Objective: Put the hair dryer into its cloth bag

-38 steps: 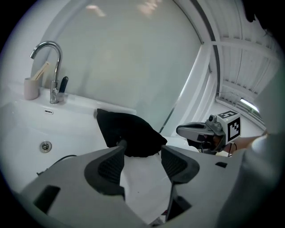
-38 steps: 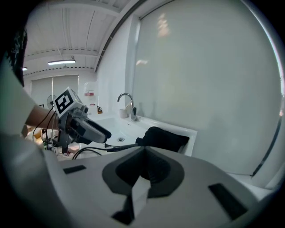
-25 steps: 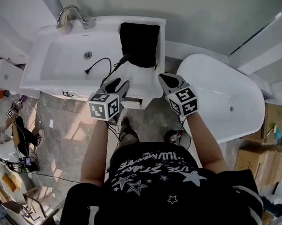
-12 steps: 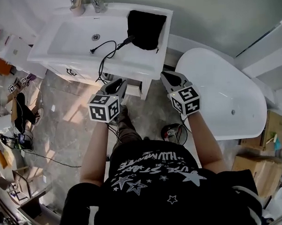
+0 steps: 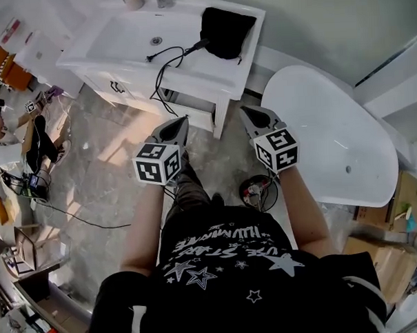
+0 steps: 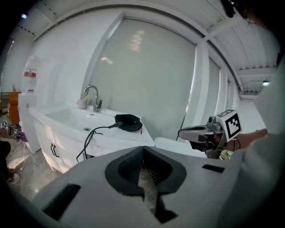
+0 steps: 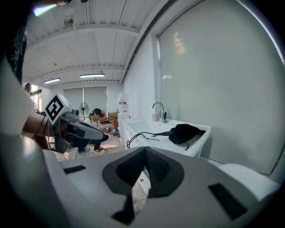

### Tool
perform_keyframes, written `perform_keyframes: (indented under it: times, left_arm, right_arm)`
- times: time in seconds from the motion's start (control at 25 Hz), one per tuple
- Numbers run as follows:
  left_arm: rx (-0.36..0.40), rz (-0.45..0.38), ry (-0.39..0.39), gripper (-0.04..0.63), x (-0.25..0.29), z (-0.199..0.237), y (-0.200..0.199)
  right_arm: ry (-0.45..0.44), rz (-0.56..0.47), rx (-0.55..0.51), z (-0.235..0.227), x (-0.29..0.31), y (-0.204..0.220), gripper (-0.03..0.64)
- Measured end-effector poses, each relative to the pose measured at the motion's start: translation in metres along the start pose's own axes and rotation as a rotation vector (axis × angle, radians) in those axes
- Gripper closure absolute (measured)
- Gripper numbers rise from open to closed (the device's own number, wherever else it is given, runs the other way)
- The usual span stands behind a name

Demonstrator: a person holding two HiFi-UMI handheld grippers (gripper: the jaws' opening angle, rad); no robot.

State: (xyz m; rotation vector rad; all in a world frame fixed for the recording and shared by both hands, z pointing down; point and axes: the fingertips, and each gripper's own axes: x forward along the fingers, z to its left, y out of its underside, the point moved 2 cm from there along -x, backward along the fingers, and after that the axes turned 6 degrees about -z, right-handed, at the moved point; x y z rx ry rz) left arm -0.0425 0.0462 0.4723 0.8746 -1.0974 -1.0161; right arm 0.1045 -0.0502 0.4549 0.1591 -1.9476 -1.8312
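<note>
We held the left hand-held gripper (image 5: 182, 121) and the right hand-held gripper (image 5: 247, 112) above the floor (image 5: 111, 156), both with jaws pressed together, empty. The black cloth bag (image 5: 227, 30) lay on the tabletop (image 5: 214, 67) by the basin (image 5: 130, 38), well apart from them, a cord (image 5: 168, 60) trailing from its mouth

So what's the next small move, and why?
Probably bring the left claw to the sink and open it for the cord: that trails out of the cloth bag over the sink's front, while this and the right claw are shut and empty.
</note>
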Motion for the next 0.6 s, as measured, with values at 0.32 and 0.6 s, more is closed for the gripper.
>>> perform_keyframes:
  times: [0.32, 0.6]
  left_arm:
    - [0.004, 0.005, -0.035, 0.586, -0.048, 0.000, 0.018]
    - [0.010, 0.038, -0.053, 0.586, -0.077, 0.015, 0.033]
  right_arm:
    - [-0.031, -0.006, 0.002, 0.041, -0.009, 0.004, 0.611]
    - [-0.028, 0.000, 0.008, 0.069, -0.007, 0.005, 0.611]
